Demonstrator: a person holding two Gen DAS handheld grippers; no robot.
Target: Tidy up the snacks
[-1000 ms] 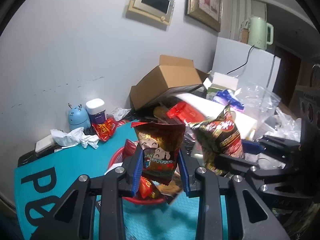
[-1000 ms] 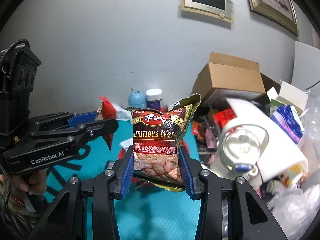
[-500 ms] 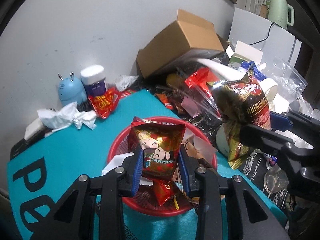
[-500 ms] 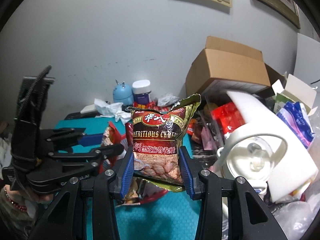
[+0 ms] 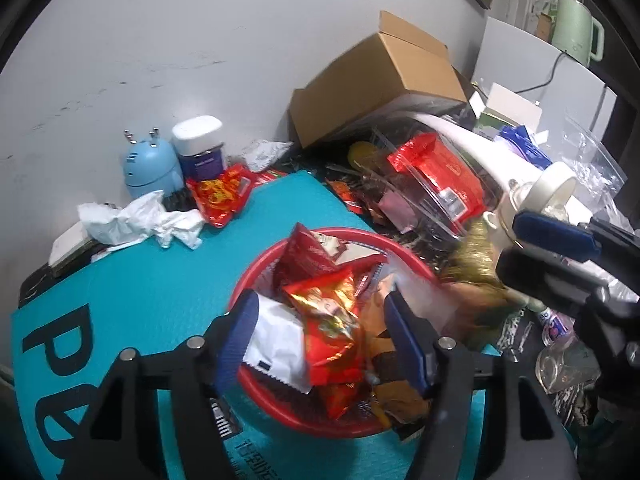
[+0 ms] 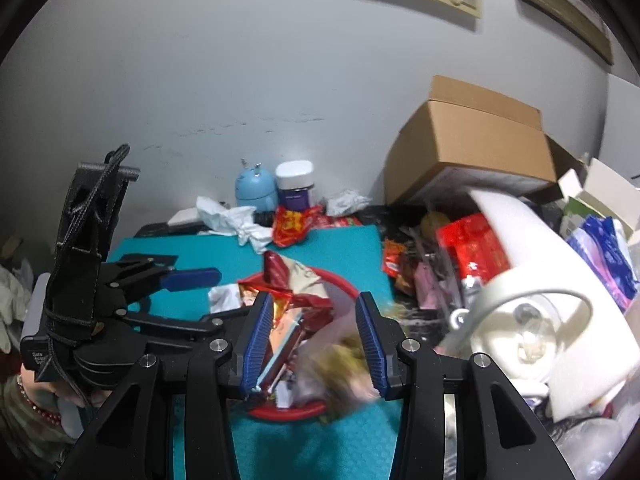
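Packets [image 5: 328, 320] released (blurred), hand-held gripper [image 5: 320, 340] above basket [image 5: 256, 276]

Glossy crinkled foil on the snack packets [image 5: 326, 312], smooth red plastic for the basket [image 5: 256, 280], matt textured teal mat [image 5: 160, 280], plain brown cardboard box [image 5: 384, 76], crumpled white tissue [image 5: 140, 220], ribbed blue pads [image 6: 258, 344].

Both grippers have opened: the left gripper [image 5: 320, 340] dropped its red packet [image 5: 328, 328] into the red basket [image 5: 256, 276]; the right gripper's [image 6: 316, 344] brown bag [image 6: 344, 364] falls, blurred.
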